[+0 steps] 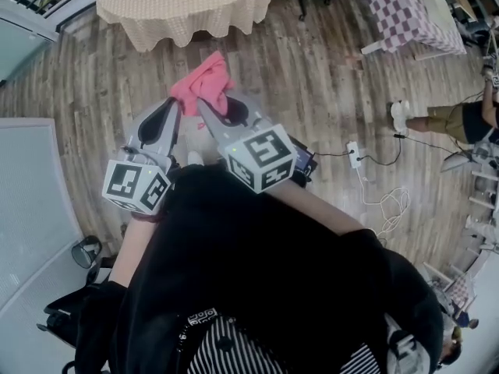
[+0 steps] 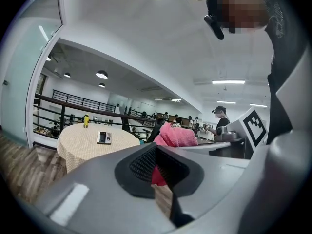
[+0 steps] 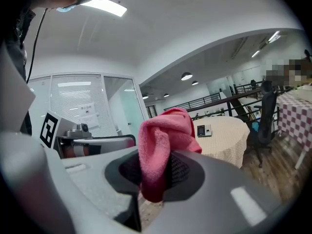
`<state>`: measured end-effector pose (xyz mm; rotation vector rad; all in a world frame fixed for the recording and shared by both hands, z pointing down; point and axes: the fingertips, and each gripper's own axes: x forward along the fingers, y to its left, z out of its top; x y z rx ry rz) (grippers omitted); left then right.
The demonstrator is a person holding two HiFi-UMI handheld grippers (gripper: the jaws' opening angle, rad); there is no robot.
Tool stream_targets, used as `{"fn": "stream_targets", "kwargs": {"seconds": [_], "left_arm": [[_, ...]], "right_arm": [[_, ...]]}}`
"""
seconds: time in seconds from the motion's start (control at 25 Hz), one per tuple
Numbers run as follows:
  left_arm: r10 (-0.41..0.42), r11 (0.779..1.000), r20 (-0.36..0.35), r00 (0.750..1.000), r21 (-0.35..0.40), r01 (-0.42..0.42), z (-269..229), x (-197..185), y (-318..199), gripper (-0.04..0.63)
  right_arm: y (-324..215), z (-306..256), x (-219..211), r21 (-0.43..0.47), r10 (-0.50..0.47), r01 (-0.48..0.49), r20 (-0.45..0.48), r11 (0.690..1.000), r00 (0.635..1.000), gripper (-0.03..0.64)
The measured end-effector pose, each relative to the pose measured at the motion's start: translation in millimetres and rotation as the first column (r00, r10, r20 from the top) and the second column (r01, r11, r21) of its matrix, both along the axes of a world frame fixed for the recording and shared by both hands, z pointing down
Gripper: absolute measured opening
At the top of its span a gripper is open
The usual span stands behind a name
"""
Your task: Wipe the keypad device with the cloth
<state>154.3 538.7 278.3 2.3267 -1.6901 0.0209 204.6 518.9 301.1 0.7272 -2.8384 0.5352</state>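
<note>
Cloth (image 3: 161, 145) of pink, nubbly terry is pinched between the closed jaws of the right gripper (image 3: 155, 172), its soft folds bunching above the dark ribbed pads and a short end hanging below them; from the head view the cloth (image 1: 204, 84) shows as a crumpled pink lump at the tip of the right gripper (image 1: 222, 107). Just beside it, the left gripper (image 2: 157, 172) has its smooth grey jaws drawn almost together, only a thin slit between them, and nothing held there. Both grippers are held above a wooden plank floor (image 1: 327, 76), where a white power strip (image 1: 353, 154) lies with its cable looping away. Farther off stands a round table (image 2: 78, 147) under a beige, finely checked tablecloth, and the keypad device (image 2: 104, 137), a small flat rectangle with a dark screen and pale keys, lies on its top, well apart from both grippers, near a yellow bottle (image 2: 86, 120). To the right stand a dark office chair (image 3: 263, 116) and a second table (image 3: 292, 111) in a purple and white check. Behind them run a black railing (image 2: 73, 104), glass partitions and a white ceiling with round lamps and strip lights
</note>
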Motion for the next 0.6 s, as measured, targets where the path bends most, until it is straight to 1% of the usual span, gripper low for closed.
{"fn": "stream_targets", "kwargs": {"seconds": [0.12, 0.32, 0.48, 0.6], "left_arm": [[0.013, 1.000, 0.001, 1.000, 0.008, -0.013, -1.4, 12.0, -2.4, 0.000], [0.017, 1.000, -0.023, 1.000, 0.018, -0.016, -0.6, 16.7, -9.5, 0.000], [0.010, 1.000, 0.005, 1.000, -0.003, -0.010, 6.8, 16.5, -15.1, 0.000], [0.016, 1.000, 0.000, 1.000, -0.013, -0.016, 12.8, 8.4, -26.0, 0.000]], "right_arm": [[-0.1, -0.4, 6.1, 0.005, -0.008, 0.008, -0.003, 1.000, 1.000, 0.078], [-7.5, 1.5, 13.9, 0.021, -0.012, 0.012, -0.012, 1.000, 1.000, 0.078], [-10.9, 4.1, 10.1, 0.019, -0.027, 0.027, -0.023, 0.999, 0.999, 0.078], [-23.8, 6.3, 3.1, 0.023, -0.015, 0.016, -0.026, 1.000, 1.000, 0.078]]}}
